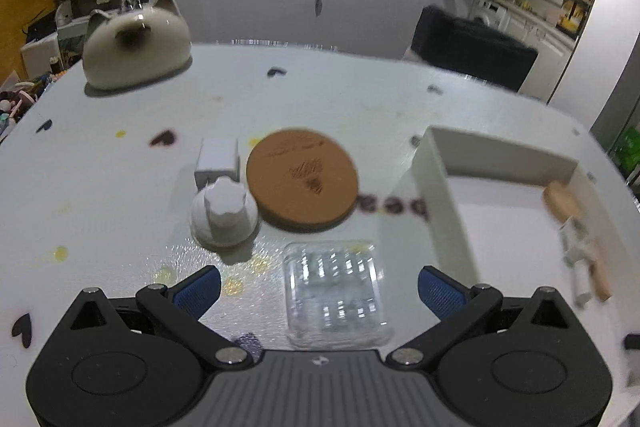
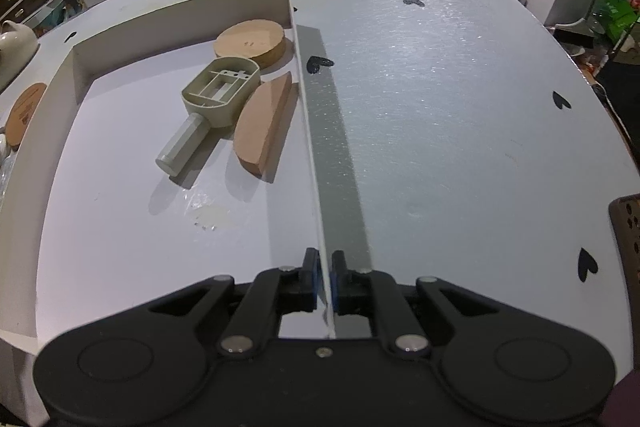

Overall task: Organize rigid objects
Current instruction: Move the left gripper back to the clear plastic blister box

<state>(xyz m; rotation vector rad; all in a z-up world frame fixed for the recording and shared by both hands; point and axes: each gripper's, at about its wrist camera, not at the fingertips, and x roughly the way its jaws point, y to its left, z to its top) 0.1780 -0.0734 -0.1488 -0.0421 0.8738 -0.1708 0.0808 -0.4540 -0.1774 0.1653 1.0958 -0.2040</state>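
You are holding the left gripper low over the white table with its blue-padded fingers spread wide and gripping nothing. Between them, just ahead of the gripper body, a clear plastic blister tray is lying flat on the tabletop. Beyond it a round cork coaster is sitting, and just to its left a white fluted cap-shaped piece is standing in front of a small white box — the three are crowding close together. Farther back on the left a cream cat-shaped ceramic holder is resting near the table's far edge.

Your right gripper is pinching the thin right-hand wall of the white cardboard box, one finger inside and one outside, jaws clenched tight on the wall. Inside the box, up toward its far right corner, three things are gathering: a thick round cork disc at the back, a wooden half-round block lying along the wall, and a beige plastic handled frame leaning partly over both — its grey handle pointing back toward you. From the left wrist view the same box is sitting to the right of the coaster, though blur is smearing its contents there.

Dark heart stickers are dotting the tabletop.
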